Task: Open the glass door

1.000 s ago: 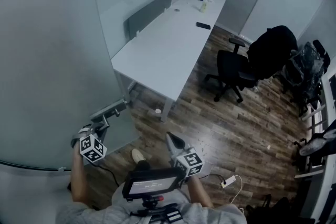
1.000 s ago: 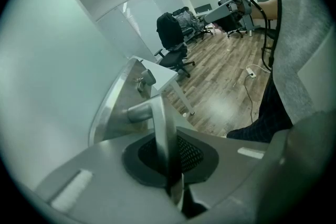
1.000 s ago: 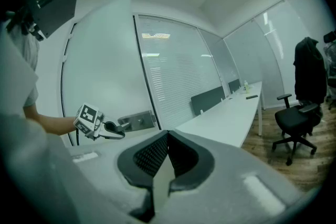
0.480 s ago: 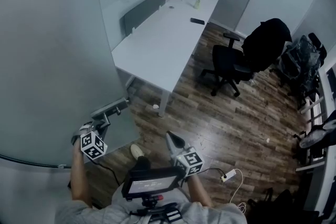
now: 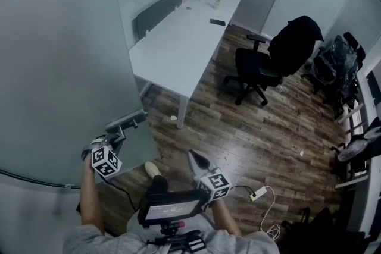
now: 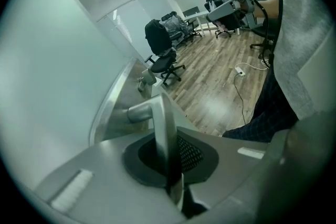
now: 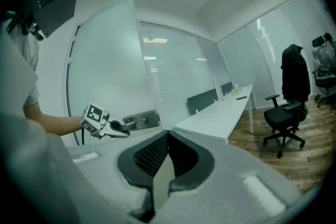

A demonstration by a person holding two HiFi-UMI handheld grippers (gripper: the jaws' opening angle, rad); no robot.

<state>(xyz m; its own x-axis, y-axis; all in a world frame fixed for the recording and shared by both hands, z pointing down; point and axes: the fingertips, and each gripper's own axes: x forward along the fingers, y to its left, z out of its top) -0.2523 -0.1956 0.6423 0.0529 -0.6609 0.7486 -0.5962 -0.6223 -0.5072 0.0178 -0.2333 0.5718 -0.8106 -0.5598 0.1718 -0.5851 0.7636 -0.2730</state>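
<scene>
The frosted glass door (image 5: pixel 53 68) fills the left of the head view; its metal lever handle (image 5: pixel 123 125) sticks out at the door's edge. My left gripper (image 5: pixel 113 141) is shut on that lever. In the left gripper view the lever (image 6: pixel 160 123) runs upright between the dark pads, and the gripper (image 6: pixel 172 168) clamps it. My right gripper (image 5: pixel 195 159) hangs in front of the person's body, shut, with nothing in it. In the right gripper view its jaws (image 7: pixel 167 140) meet at the tip, and beyond them the left gripper (image 7: pixel 116 129) shows at the handle plate (image 7: pixel 142 120).
Past the door lie a long white desk (image 5: pixel 178 38) along the glass partition, a black office chair (image 5: pixel 256 71) with a dark jacket, and wood flooring (image 5: pixel 250 134). A power strip with cable (image 5: pixel 257 192) lies near the person's feet. More chairs (image 5: pixel 342 68) stand at the right.
The desk and chair have drifted up and left in the head view as the person steps along. The left gripper stays clamped on the lever; the right stays shut in front of the body.
</scene>
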